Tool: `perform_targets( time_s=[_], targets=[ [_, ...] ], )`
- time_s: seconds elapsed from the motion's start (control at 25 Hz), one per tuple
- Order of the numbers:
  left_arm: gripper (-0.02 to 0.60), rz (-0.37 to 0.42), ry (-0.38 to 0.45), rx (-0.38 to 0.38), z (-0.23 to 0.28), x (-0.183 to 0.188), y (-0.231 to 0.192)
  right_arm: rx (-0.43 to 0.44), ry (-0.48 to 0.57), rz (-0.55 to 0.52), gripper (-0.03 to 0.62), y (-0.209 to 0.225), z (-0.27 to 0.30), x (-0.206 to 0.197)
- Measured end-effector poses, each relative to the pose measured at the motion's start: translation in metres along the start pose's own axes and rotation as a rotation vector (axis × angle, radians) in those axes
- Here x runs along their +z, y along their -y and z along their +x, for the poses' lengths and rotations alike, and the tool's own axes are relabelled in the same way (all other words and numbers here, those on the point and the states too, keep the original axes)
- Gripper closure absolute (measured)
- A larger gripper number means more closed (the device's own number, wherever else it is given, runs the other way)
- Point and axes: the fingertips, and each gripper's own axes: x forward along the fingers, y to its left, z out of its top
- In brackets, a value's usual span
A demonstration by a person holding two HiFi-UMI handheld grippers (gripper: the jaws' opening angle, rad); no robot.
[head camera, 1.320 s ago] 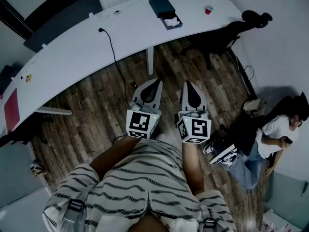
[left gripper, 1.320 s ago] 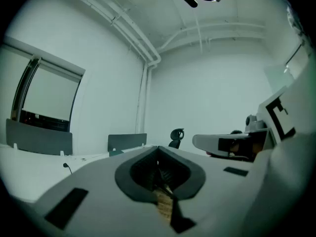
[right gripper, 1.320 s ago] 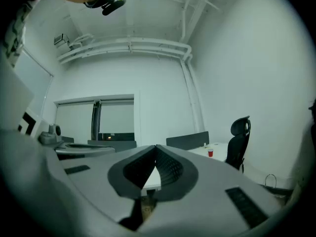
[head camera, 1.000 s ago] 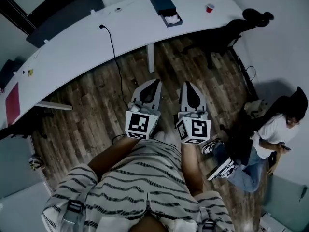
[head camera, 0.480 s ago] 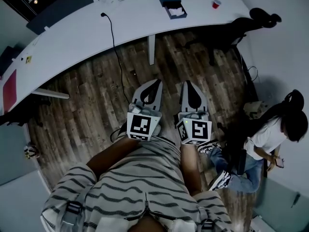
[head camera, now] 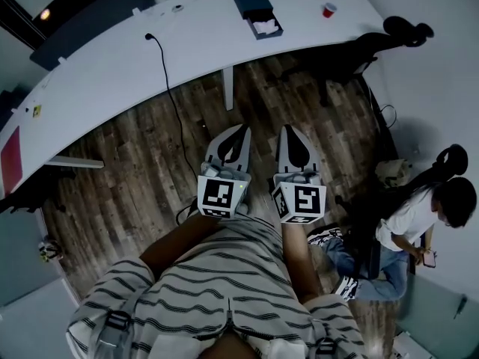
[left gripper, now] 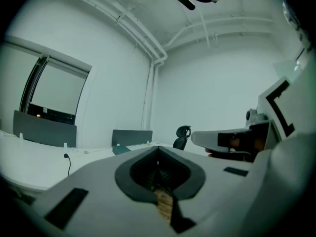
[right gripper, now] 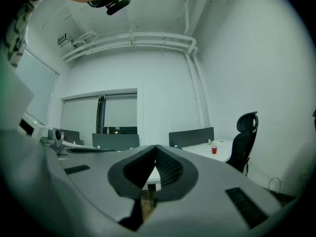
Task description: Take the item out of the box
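A dark box (head camera: pixel 251 1) lies on the far part of the long white table (head camera: pixel 112 69), with a small open tray holding something white (head camera: pixel 266 27) right in front of it. Both grippers hang over the wooden floor, well short of the table. My left gripper (head camera: pixel 241 132) is shut with nothing in it; in the left gripper view its jaws (left gripper: pixel 158 151) meet at the tips. My right gripper (head camera: pixel 289 130) is beside it, also shut and empty, its jaws closed in the right gripper view (right gripper: pixel 155 148).
A red cup (head camera: pixel 327 10) stands right of the box, also seen as a red cup (right gripper: pixel 214 150). A black cable (head camera: pixel 171 88) drops off the table. A black office chair (head camera: pixel 352 54) is at the right. A person (head camera: pixel 415 219) sits on the floor by the right wall.
Both grippers have stayed shut, side by side over the floor. The head view has shifted a little, and the person on the floor has moved lower along the right wall.
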Motion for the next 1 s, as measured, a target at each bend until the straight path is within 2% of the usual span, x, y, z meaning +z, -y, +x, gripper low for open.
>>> perform_targets(
  time_s=[0.24,0.48,0.8,1.0],
  targets=[
    [0.557,0.015,-0.025,0.003,0.056,-0.002,-0.028,-0.025,0.011,0.000,0.576,0.024,0.054,0.004],
    [0.557,0.005,-0.040,-0.013,0.127,0.005,-0.073,-0.032,-0.004,0.013,0.576,0.048,0.133,0.011],
    [0.557,-0.007,-0.055,-0.044,0.213,0.024,-0.131,-0.062,-0.028,0.033,0.576,0.072,0.233,0.024],
    [0.557,0.018,-0.062,-0.079,0.260,0.031,-0.162,-0.093,-0.039,0.034,0.576,0.086,0.290,0.029]
  ],
)
